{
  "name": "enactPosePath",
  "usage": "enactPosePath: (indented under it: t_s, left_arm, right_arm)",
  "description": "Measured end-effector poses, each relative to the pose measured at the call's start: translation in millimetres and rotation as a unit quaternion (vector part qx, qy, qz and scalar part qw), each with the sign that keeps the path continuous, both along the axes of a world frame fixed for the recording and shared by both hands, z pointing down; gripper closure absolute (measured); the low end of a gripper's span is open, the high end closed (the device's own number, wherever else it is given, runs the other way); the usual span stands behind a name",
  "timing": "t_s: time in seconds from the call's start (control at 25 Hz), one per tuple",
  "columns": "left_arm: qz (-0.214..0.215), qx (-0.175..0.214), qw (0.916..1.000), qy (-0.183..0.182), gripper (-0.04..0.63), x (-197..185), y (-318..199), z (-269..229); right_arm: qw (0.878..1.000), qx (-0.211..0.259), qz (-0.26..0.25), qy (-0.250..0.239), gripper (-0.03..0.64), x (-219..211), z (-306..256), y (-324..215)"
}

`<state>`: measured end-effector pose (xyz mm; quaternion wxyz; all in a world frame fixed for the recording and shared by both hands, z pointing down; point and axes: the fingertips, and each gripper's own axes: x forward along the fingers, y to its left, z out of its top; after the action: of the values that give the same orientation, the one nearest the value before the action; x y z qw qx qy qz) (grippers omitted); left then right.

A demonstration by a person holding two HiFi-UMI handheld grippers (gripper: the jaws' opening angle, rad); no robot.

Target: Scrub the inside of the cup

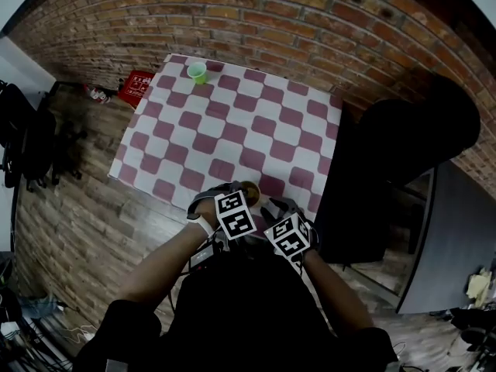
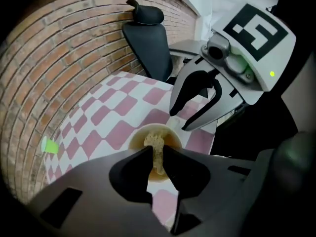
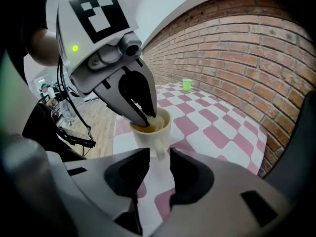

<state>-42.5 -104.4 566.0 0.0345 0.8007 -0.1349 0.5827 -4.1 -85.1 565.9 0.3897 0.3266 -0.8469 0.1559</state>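
Observation:
A white cup (image 3: 154,134) with a brown-stained inside (image 2: 138,138) stands on the checked tablecloth (image 1: 232,122), near its front edge. My left gripper (image 2: 157,155) is shut on a yellowish sponge (image 2: 156,146), and the sponge reaches down into the cup. In the right gripper view the left gripper (image 3: 146,118) dips into the cup's mouth from above. My right gripper (image 3: 159,154) is shut on the cup's handle (image 3: 159,148), low at the cup's near side. In the head view the cup (image 1: 249,189) shows just beyond both marker cubes.
A small green cup (image 1: 198,71) stands at the table's far edge by the brick wall (image 1: 310,22). A black chair (image 1: 403,153) is close on the table's right side. A red packet (image 1: 137,88) lies on the wooden floor to the left.

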Motion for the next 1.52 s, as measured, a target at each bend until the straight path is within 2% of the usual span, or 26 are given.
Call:
enactPosePath:
  t_s: [0.12,0.2,0.36,0.48,0.56,0.68,0.8,0.92,1.04,1.12,1.32,1.52]
  left_arm:
    - [0.006,0.025,0.9997,-0.006,0.523,0.7,-7.7,-1.2]
    - [0.005,0.056,0.9984,0.005,0.523,0.3,-14.0,-9.1]
    - [-0.009,0.129,0.9897,0.063,0.523,-5.7,-17.6,-50.6]
    - [-0.027,0.159,0.9803,0.114,0.523,-14.8,-12.9,-91.4]
    - [-0.04,0.173,0.9751,0.133,0.523,-22.4,-10.9,-113.0]
    - [-0.071,0.156,0.9727,0.156,0.523,-28.5,-8.0,-123.7]
    - [-0.101,0.093,0.9733,0.184,0.523,-21.2,-1.9,-110.5]
    - [-0.125,0.05,0.9801,0.146,0.523,-21.8,-2.2,-76.3]
    - [-0.156,0.006,0.98,0.123,0.523,-18.3,-4.7,-42.7]
    - [-0.161,-0.004,0.9823,0.096,0.523,-16.3,-6.8,-25.9]
    - [-0.1,0.026,0.9946,0.01,0.523,-7.0,-11.7,-4.1]
    - [-0.047,0.073,0.9948,-0.053,0.523,-10.5,-14.6,-4.8]
  right_arm:
    - [1.0,0.002,0.009,-0.001,0.477,4.5,-1.2,-2.7]
    - [1.0,0.003,0.013,-0.002,0.477,6.0,-3.0,-3.7]
    - [1.0,0.006,0.018,-0.007,0.477,7.3,-6.5,-3.9]
    - [1.0,0.002,0.025,-0.012,0.477,9.7,-8.4,-3.2]
    - [0.999,0.003,0.028,-0.014,0.477,11.2,-11.0,-3.4]
    - [0.999,0.011,0.031,-0.018,0.477,10.4,-16.5,-5.2]
    - [0.999,0.014,0.033,-0.021,0.477,7.4,-20.3,-4.2]
    - [0.999,0.018,0.031,-0.02,0.477,5.2,-23.3,-3.6]
    - [0.999,0.019,0.034,-0.018,0.477,6.6,-23.8,-0.1]
    - [0.999,0.016,0.035,-0.017,0.477,7.3,-22.5,4.0]
    - [0.999,0.016,0.041,-0.016,0.477,13.1,-20.1,7.1]
    - [0.998,0.016,0.049,-0.02,0.477,14.8,-16.5,9.8]
